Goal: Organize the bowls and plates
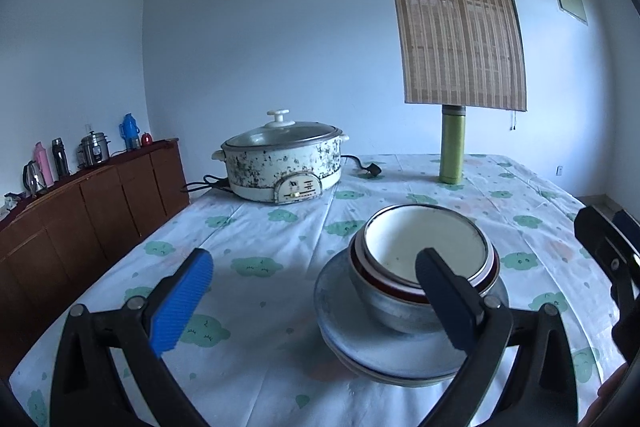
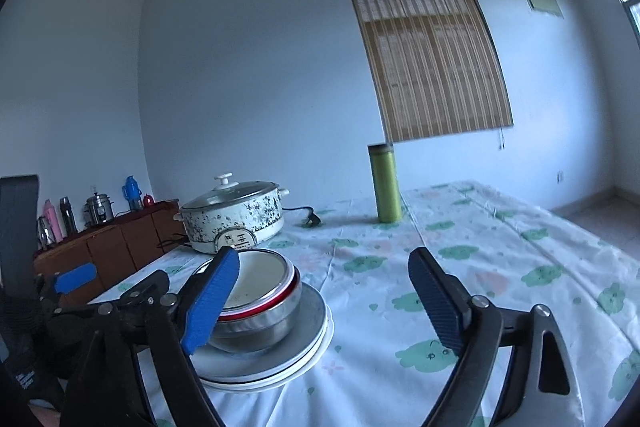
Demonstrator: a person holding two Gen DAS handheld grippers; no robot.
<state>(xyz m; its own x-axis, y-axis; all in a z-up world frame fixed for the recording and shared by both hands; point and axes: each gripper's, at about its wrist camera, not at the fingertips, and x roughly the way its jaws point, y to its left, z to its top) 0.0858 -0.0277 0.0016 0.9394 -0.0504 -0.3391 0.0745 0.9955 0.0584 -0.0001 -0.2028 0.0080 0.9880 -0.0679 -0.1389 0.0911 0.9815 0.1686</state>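
Bowls sit nested on stacked plates near the counter's front edge, right of its middle. In the left wrist view the left gripper hovers in front of the stack with its jaws wide apart and nothing between them; its right finger overlaps the bowls' near rim, though I cannot tell whether it touches. Bare cloth lies to the left of the stack, out to the counter's left edge. A pot with a glass lid stands at the far left corner, its cord trailing along the far edge. A flask stands upright at the far edge, behind the stack and well apart from it. The right gripper shows at the frame's right side. A cabinet with bottles and a kettle runs along the left wall, beyond the counter's left edge.

In the right wrist view the right gripper has its jaws wide apart and empty; its left finger stands in front of the bowls. The plates lie just inside the front edge. To the right, open cloth stretches to the counter's right edge. The pot stands just behind the stack, and the flask farther back. The left gripper shows at the left, beside the stack.
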